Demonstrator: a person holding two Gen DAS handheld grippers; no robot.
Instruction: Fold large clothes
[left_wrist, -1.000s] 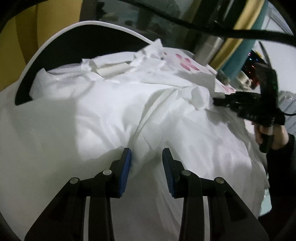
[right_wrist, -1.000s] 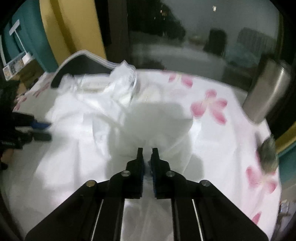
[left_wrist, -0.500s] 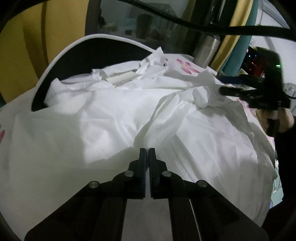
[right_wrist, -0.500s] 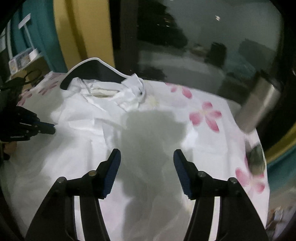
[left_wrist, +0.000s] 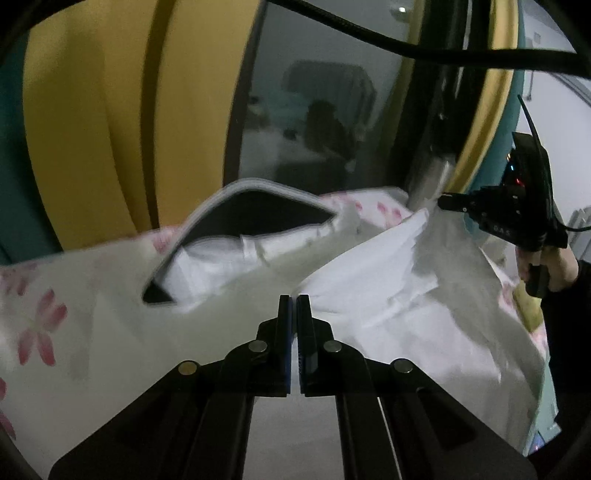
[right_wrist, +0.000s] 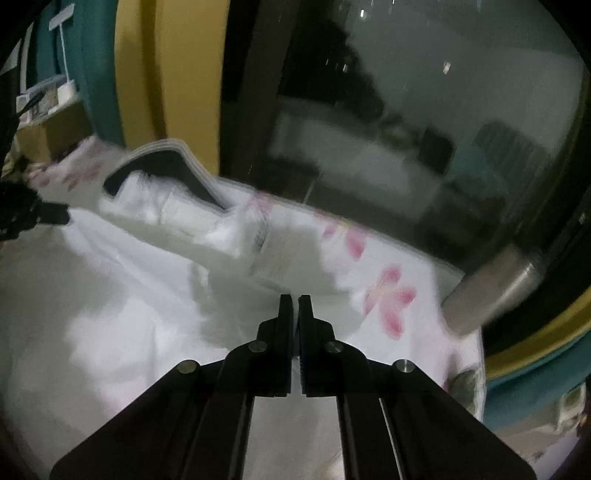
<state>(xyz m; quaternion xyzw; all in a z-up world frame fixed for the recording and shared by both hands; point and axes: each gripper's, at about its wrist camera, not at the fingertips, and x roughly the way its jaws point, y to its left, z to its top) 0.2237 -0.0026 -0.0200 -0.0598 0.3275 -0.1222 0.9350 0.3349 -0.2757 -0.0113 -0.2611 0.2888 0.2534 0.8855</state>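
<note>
Between my left gripper's jaws a pinch of the white garment is clamped; a second ago they stood apart over flat cloth, then closed on it. From the pinch the fabric now runs taut, up and right, to my right gripper, seen in the left wrist view, with a hand on its handle. My right gripper, in its own view, has just been closing from wide open and is also clenched on white cloth. Both views have tilted up: more window and yellow frame show than before. The garment's far part lies on the flowered sheet over the bench, against a dark white-edged pad. A steel flask stands at the sheet's right edge. Judgement: near edge lifted, ready to carry over for a fold.
</note>
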